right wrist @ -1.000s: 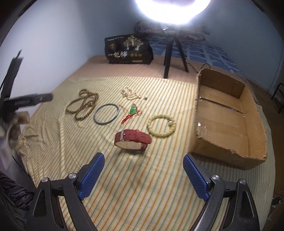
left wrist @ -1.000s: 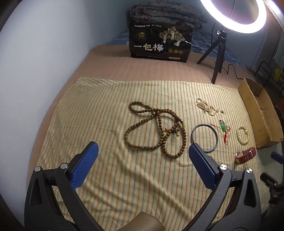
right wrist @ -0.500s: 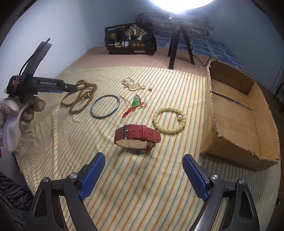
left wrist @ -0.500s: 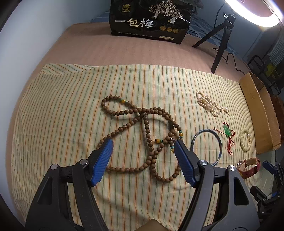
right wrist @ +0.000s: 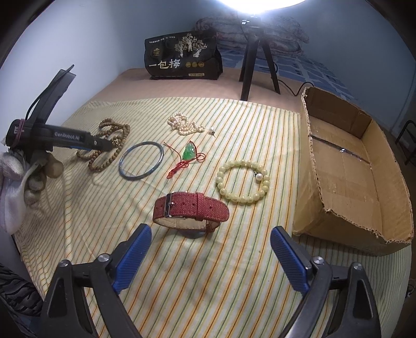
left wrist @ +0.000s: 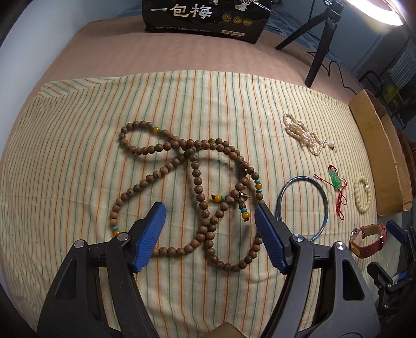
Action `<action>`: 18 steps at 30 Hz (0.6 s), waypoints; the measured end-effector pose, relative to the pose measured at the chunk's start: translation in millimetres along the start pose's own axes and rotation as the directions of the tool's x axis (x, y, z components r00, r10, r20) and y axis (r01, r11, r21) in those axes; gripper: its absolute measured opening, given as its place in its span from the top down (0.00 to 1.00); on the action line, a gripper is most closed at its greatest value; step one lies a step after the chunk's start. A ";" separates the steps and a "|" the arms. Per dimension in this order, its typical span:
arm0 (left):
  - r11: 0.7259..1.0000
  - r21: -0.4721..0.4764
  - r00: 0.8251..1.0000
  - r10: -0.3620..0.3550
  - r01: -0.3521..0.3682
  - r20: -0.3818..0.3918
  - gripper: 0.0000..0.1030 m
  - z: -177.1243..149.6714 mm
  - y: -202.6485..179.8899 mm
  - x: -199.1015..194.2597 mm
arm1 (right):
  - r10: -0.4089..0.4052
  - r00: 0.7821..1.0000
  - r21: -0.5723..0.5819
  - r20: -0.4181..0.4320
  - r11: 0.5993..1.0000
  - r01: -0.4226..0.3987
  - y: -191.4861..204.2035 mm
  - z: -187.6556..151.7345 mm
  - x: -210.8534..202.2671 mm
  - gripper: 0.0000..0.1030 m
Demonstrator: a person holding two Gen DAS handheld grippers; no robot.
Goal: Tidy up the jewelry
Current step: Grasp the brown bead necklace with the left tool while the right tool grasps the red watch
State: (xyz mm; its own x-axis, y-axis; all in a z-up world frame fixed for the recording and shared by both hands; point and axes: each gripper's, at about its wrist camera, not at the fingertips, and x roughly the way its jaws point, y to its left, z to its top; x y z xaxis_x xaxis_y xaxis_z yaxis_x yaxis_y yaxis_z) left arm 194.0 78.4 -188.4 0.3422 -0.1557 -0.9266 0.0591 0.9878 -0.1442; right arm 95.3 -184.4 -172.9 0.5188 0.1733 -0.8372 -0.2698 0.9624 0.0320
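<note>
A long wooden bead necklace [left wrist: 192, 166] lies looped on the striped cloth. My left gripper [left wrist: 209, 208] hangs open just above it, with part of the loops between the blue fingers and the pads apart from the beads. To the right lie a blue bangle [left wrist: 301, 177], a pearl necklace [left wrist: 303, 135], a green pendant on a red cord [left wrist: 335, 179] and a pale bead bracelet [right wrist: 221, 187]. A red watch [right wrist: 192, 208] stands on its strap just beyond my right gripper [right wrist: 212, 230], whose jaws are opening with nothing between them.
An open cardboard box [right wrist: 351, 187] sits at the right edge of the striped cloth [left wrist: 65, 156]. A black printed bag [left wrist: 205, 15] and a ring light's tripod [right wrist: 253, 59] stand at the back. A hand in a white glove [right wrist: 10, 182] holds the left gripper.
My left gripper has come down and forward over the wooden beads, and its jaws have narrowed. My right gripper has sunk a little toward the watch, jaws slightly wider.
</note>
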 end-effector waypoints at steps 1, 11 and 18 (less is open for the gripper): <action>1.000 0.000 1.000 0.002 -0.002 -0.012 0.29 0.8 -1.3 1.6 | 0.002 1.000 0.000 0.002 1.000 -0.002 0.5 0.4 0.9 0.05; 0.998 -0.018 0.998 0.058 -0.058 0.016 0.71 19.7 -4.3 15.3 | -0.018 1.000 -0.027 -0.009 0.999 0.018 8.2 4.7 15.6 0.03; 0.999 -0.037 0.999 0.040 -0.038 0.028 0.86 23.0 6.6 19.1 | -0.056 0.998 -0.046 -0.023 0.997 0.055 13.6 11.7 35.5 0.03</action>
State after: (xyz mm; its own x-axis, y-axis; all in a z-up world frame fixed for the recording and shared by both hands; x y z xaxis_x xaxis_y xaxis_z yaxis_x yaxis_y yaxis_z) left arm 222.5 81.8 -199.1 0.3708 -0.1166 -0.9214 0.0113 0.9926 -0.1211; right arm 119.6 -162.7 -195.7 0.5141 0.1146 -0.8500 -0.2779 0.9598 -0.0387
